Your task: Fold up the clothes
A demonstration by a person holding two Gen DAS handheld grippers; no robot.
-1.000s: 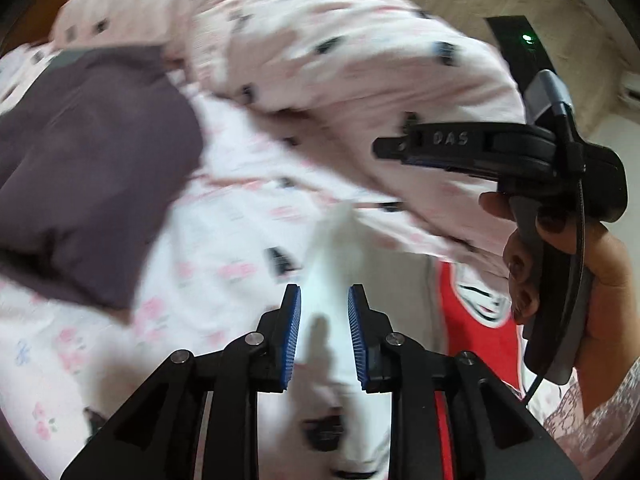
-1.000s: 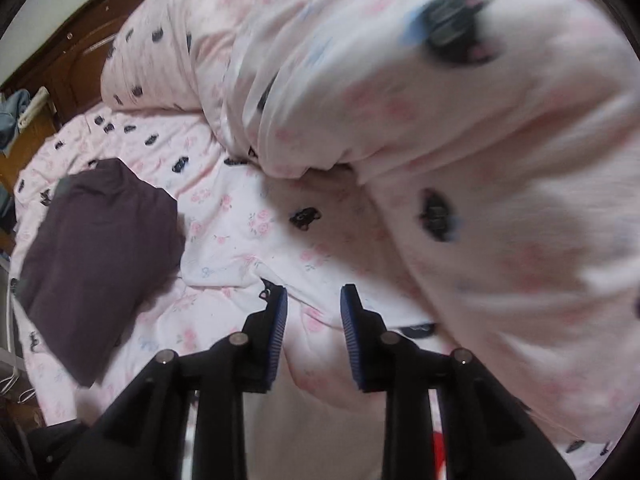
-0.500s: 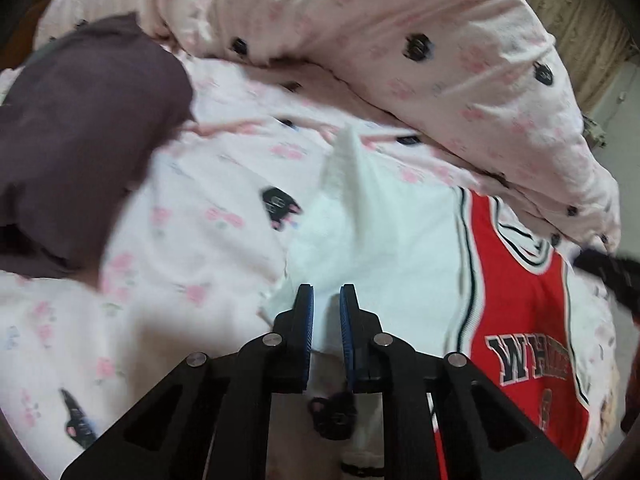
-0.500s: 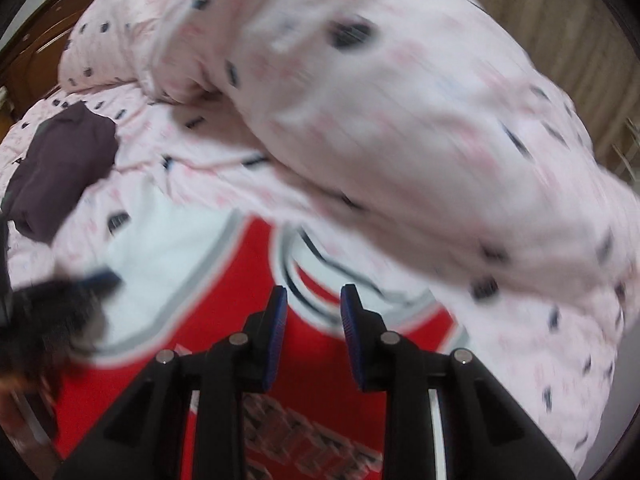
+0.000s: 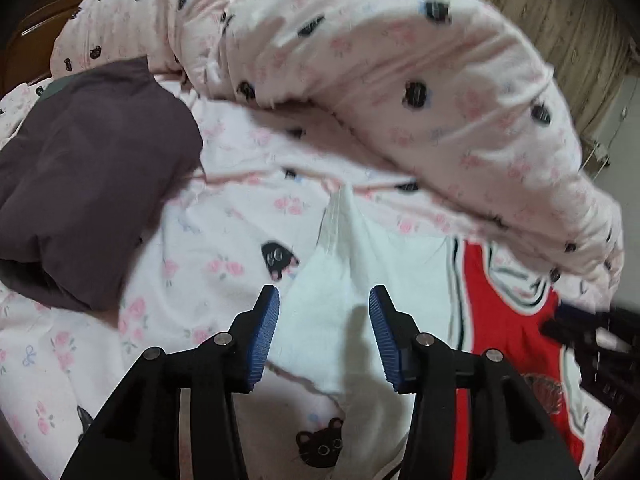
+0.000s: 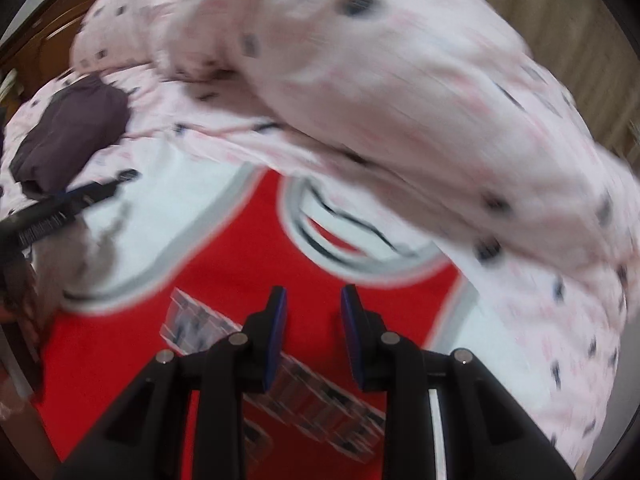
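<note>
Left wrist view: opening left hand-held gripper (image 5: pixel 324 332) over white-and-red jersey (image 5: pixel 344 280).

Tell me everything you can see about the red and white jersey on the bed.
The jersey lies spread flat on the pink printed bedsheet, front up. It is a red sleeveless top over white sleeves, with grey-white trim around the neckline and armholes and blurred block lettering across the chest. The fabric looks thin. A white sleeve points up toward the rolled quilt, which borders its collar end. No gripper pads press on it.
</note>
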